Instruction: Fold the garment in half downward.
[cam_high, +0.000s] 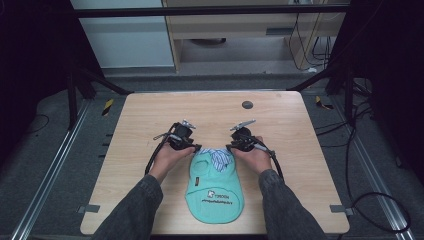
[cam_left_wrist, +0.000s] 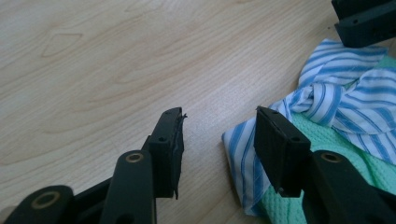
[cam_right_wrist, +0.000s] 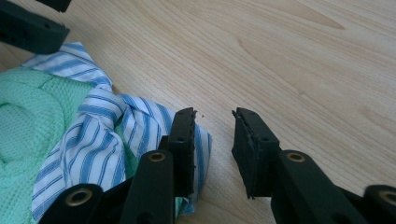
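Two pairs of black jaws are shown spread apart, nothing pinched between them. In the left gripper view, the left gripper (cam_left_wrist: 219, 140) is poised with one jaw over bare wood and the other over the blue-striped white collar (cam_left_wrist: 336, 100) of a mint-green bib (cam_left_wrist: 322, 154); the right gripper (cam_right_wrist: 214, 140) is placed in mirror fashion at the opposite collar corner. In the high view, the bib is seen lying flat near the middle of the tabletop's near edge, its rounded end toward that edge and its collar end toward the tabletop's centre. The tabletop (cam_high: 150, 115) is pale wood, with a dark round disc (cam_high: 247, 104) near its far edge. The step in hand is judged to be a two-sided grasp of the collar corners. For a sound grip, each striped corner should be brought fully between the jaws before closure, and both sides closed together, so that the cloth is not dragged askew. White printing on the bib's front (cam_high: 216, 197) is visible but too small to be read.
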